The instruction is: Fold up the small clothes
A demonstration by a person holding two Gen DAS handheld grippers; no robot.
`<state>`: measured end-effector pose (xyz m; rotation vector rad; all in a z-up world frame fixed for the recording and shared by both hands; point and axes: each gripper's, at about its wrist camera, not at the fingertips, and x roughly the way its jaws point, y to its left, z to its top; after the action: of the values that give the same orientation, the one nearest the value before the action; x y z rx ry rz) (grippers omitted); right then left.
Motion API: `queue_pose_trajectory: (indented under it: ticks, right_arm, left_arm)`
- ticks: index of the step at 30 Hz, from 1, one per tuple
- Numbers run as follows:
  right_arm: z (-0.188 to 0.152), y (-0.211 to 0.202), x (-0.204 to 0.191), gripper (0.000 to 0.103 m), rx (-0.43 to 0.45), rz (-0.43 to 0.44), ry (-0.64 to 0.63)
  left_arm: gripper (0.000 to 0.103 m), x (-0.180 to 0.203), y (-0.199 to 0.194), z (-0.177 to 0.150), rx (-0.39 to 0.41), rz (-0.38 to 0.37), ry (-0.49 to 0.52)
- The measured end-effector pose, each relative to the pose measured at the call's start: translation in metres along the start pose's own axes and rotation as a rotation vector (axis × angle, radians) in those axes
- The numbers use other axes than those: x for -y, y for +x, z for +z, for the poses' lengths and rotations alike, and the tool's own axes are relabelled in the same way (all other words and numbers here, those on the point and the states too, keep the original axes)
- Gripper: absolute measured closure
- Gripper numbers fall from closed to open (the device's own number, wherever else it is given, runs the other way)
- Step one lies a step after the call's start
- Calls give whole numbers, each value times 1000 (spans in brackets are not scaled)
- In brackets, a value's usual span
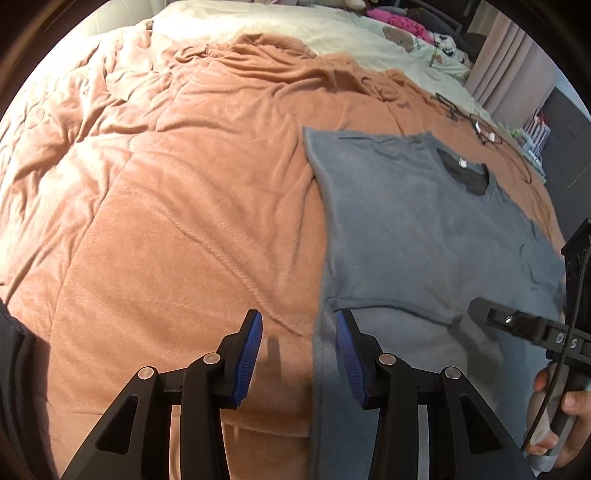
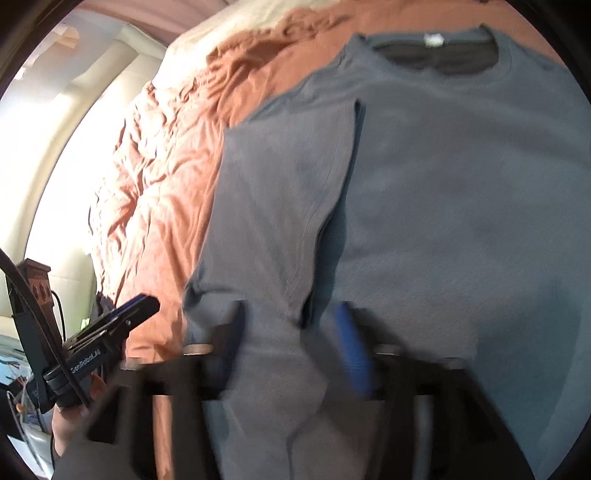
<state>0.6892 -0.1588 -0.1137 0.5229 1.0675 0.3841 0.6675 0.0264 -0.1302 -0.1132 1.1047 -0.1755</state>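
A grey T-shirt (image 1: 424,229) lies flat on the orange blanket (image 1: 177,206), collar at the far end, its left side folded in over the body (image 2: 284,192). My left gripper (image 1: 299,332) is open, low over the shirt's left edge near the hem; the left blue pad is over blanket, the right one over grey cloth. In the blurred right wrist view, my right gripper (image 2: 291,332) stands open over the folded-in sleeve and side panel, nothing pinched. The right gripper's tip (image 1: 480,310) also shows side-on over the shirt's lower part, and the left gripper (image 2: 136,306) at the lower left.
A pair of glasses (image 1: 484,129) and a thin dark cable lie on the blanket beyond the collar. A cream sheet (image 1: 295,26) with pink items covers the far end. A curtain (image 1: 509,62) hangs at the right. A hand (image 1: 554,432) holds the right gripper's handle.
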Motion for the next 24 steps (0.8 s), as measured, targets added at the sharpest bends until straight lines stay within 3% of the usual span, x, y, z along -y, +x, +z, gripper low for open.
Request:
queue_pose_trajectory:
  ticks: [7, 12, 19, 21, 24]
  right_arm:
    - [31, 0, 4, 45, 66, -13, -25]
    - [55, 18, 3, 57, 88, -70, -62]
    - [87, 49, 2, 60, 95, -133, -68]
    - [92, 58, 1, 64, 94, -143, -76]
    - [95, 70, -4, 76, 89, -164, -96]
  left_arm:
    - [59, 7, 22, 10, 0, -9, 8]
    - [59, 7, 38, 19, 3, -19, 18]
    - [59, 3, 56, 21, -35, -53, 1]
    - [70, 0, 61, 19, -60, -84, -28]
    - [78, 4, 63, 17, -56, -73, 4]
